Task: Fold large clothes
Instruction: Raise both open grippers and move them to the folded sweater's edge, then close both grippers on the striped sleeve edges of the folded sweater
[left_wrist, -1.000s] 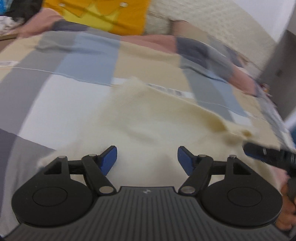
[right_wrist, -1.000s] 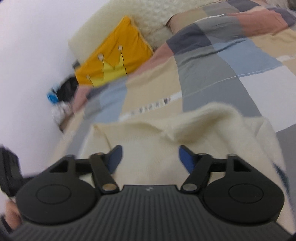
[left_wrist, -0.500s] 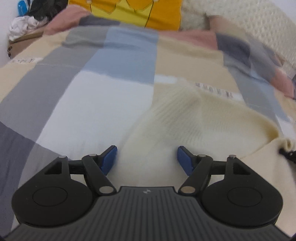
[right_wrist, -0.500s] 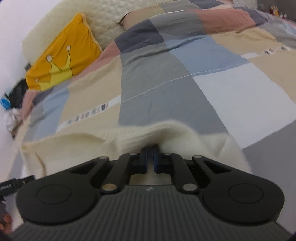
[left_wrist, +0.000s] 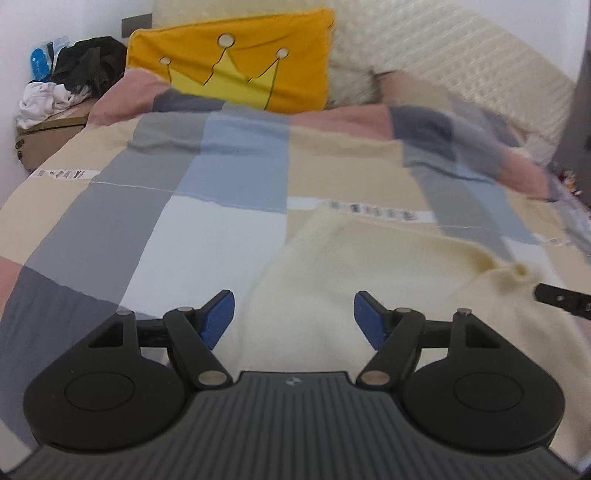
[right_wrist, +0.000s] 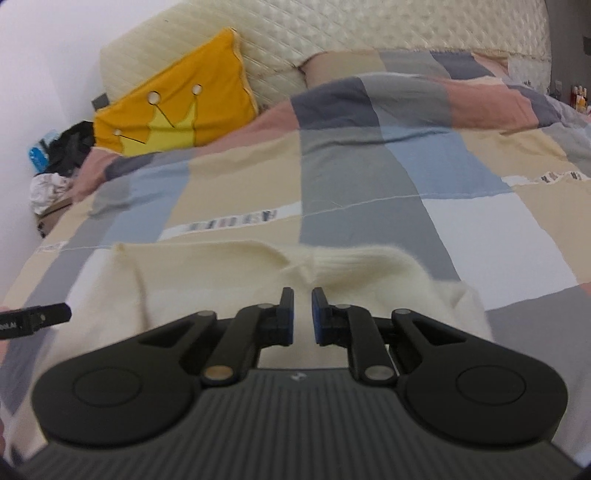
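While a second ago the right hand-held gripper (right_wrist: 303, 314) stood wide over the cream sweater (left_wrist: 369, 280), it then snapped together on the ribbed fold, and now its jaws are opening again by a little: a narrow gap shows between the blue pads, with cream knit seen through the gap, and I cannot tell whether the pads still press any cloth. The left hand-held gripper (left_wrist: 293, 319) has not changed its spread; its jaws stay wide apart over the near part of the sweater and pinch nothing. Both views are also higher than half a second ago, so more of the bed shows beyond the sweater. The sweater itself lies on the patchwork quilt (left_wrist: 147, 229), on the near side of the bed, well apart from the yellow crown pillow (left_wrist: 236, 62) at the headboard; its ribbed edge (right_wrist: 354, 258) is the side toward that pillow, and it looks bunched, not flat. For the task I judge this so: the pinch on the ribbed edge is probably being let go or adjusted, so the fold is at an early stage, and the garment needs more smoothing before the next fold.
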